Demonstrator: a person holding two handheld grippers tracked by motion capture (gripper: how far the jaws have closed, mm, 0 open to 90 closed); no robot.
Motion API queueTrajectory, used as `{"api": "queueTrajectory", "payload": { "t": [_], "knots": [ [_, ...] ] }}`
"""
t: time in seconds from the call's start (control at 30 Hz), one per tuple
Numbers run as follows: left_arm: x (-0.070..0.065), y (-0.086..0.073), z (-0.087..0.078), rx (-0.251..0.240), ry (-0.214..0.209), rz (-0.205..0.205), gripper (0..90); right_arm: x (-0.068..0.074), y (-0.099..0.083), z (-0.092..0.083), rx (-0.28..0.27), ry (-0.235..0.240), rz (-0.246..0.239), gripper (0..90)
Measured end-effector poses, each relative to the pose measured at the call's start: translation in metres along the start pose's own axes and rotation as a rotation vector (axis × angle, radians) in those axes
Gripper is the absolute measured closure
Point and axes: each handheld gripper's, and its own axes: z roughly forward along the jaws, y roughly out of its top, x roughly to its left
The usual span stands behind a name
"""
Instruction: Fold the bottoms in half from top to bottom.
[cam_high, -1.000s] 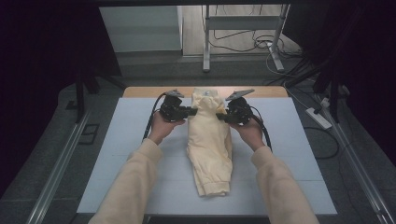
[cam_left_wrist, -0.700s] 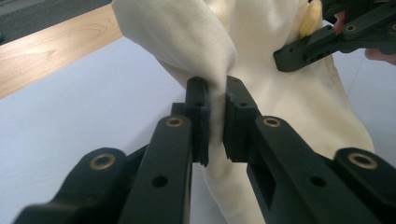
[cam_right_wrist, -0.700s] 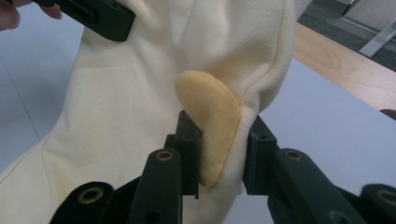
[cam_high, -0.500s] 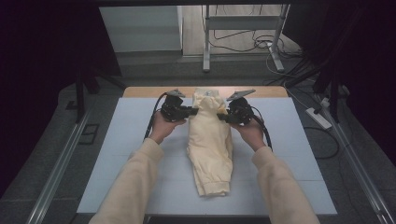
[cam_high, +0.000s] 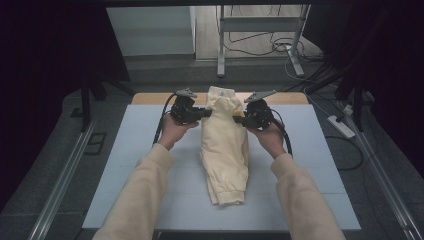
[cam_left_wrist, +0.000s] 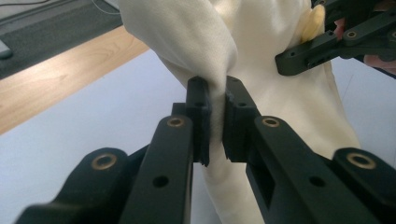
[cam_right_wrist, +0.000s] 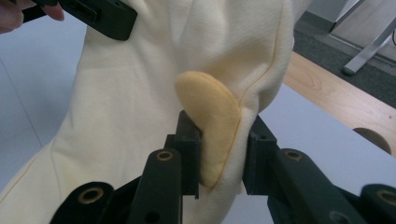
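We have the cream garment (cam_high: 224, 145) pinched from both sides at its far end. Our left gripper (cam_left_wrist: 215, 116) has its jaws pressed together on a thin fold of the cloth at the garment's left edge, the fabric squeezed flat between the pads. Our right gripper (cam_right_wrist: 219, 140) is clamped on a thicker bunch at the right edge, where a small padded yellow ear (cam_right_wrist: 212, 126) and the seam beside it sit between the jaws, so these stand a little wider apart than the left pair.

The relation that matters is the garment's long axis. It runs straight back from the two grippers toward our body, between our forearms, with the ribbed hem (cam_high: 229, 194) lying on the pale counter (cam_high: 130, 165) nearest us and the hood end (cam_high: 221, 97) just beyond the grippers, near the counter's wooden far edge (cam_high: 150, 98). The two grippers face each other across that axis, level with one another and equally near the cloth, each pointing inward, so neither hand has the advantage.

In the gripper views the held end looks raised off the counter and draped down from the jaws, while the rest trails away below and behind them. We judge that any lift, fold or drag should move both grippers together along that axis; a pull by one alone would probably skew the cloth sideways.
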Motion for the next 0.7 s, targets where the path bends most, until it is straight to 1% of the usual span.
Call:
{"api": "queueTrajectory", "payload": {
  "t": [0.1,0.27,0.33,0.4,0.47,0.53,0.6,0.63,0.7],
  "knots": [
    [0.002,-0.001,0.002,0.003,-0.001,-0.006,81.9,0.0,-0.002,0.003,0.005,-0.002,0.004,71.3],
    [0.006,0.001,0.002,0.003,0.005,-0.003,81.9,-0.002,0.0,0.005,0.005,-0.002,-0.001,71.3],
    [0.008,0.009,-0.003,-0.004,0.013,0.003,81.9,-0.003,0.005,0.005,0.002,-0.006,-0.008,71.3],
    [0.008,0.02,-0.009,-0.022,0.028,0.009,82.0,-0.005,0.014,0.0,-0.015,-0.016,-0.01,71.3],
    [0.007,0.033,-0.018,-0.047,0.042,0.023,82.1,-0.007,0.029,-0.007,-0.042,-0.036,-0.018,71.5],
    [0.006,0.038,-0.023,-0.056,0.048,0.035,82.2,-0.007,0.039,-0.013,-0.054,-0.051,-0.033,71.5],
    [0.006,0.038,-0.024,-0.059,0.048,0.034,82.2,-0.006,0.043,-0.015,-0.057,-0.059,-0.046,71.4],
    [0.006,0.036,-0.023,-0.057,0.041,0.029,82.2,-0.006,0.043,-0.015,-0.055,-0.06,-0.051,71.4],
    [0.007,0.032,-0.02,-0.05,0.039,0.022,82.2,-0.006,0.04,-0.013,-0.05,-0.053,-0.047,71.4]
  ]
}}
